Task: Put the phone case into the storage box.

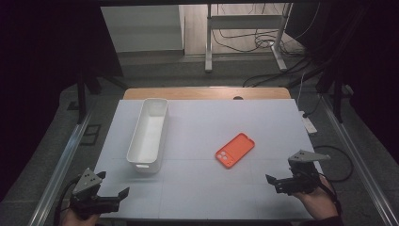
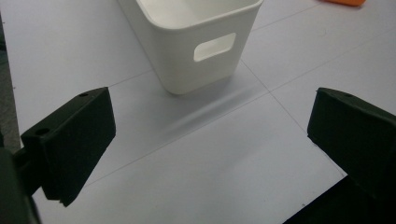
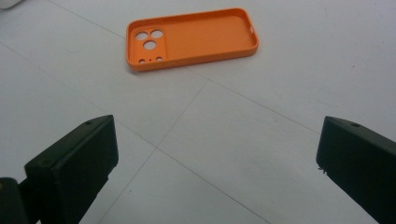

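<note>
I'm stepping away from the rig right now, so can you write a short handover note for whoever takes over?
Left gripper: open, holding nothing, at the near left corner, facing the white bin.
Right gripper: open, holding nothing, at the near right, facing the orange phone case.
The case lies flat on the table, hollow side up, to the right of the bin and apart from it. What shows of the bin's inside is bare.
Done: nothing grasped yet.
Left: probably pick up the case with the right gripper and put it in the bin.
</note>
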